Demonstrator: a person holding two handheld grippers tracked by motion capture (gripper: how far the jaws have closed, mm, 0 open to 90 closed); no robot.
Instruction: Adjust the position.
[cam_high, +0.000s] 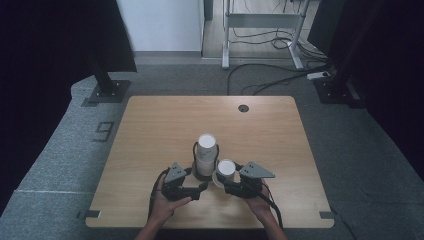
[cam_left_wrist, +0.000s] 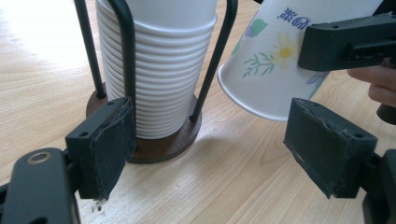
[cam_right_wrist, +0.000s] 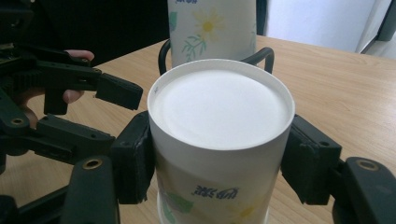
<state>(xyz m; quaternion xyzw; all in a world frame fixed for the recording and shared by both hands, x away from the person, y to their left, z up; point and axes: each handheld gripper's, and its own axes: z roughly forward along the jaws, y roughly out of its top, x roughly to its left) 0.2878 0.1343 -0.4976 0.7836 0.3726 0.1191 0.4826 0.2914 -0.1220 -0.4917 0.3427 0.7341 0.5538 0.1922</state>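
paper cup, white with a flower print, is clamped upside down between the pads of the right gripper, its flat base turned up and its open rim hanging just above the table. in the right gripper view the cup stands between the two black pads, which press on its sides, so the jaws are set narrow around it. the landmark is the cup holder, a round dark wooden base with black wire hoops that keeps a tall stack of cups. the held cup is just beside this holder, on the person's right of it and slightly nearer the person, tilted a little, apart from the stack as far as the left gripper view shows. the left gripper sits on the other side of the holder, near its base, with jaws standing wide and nothing between the pads; in its own view one pad is close beside the holder's base.

the table is light wood with rounded corners and a small cable hole on the far side of the holder. grey carpet lies around it, dark stands rise beyond the table, and cables trail across the floor towards a white metal frame.
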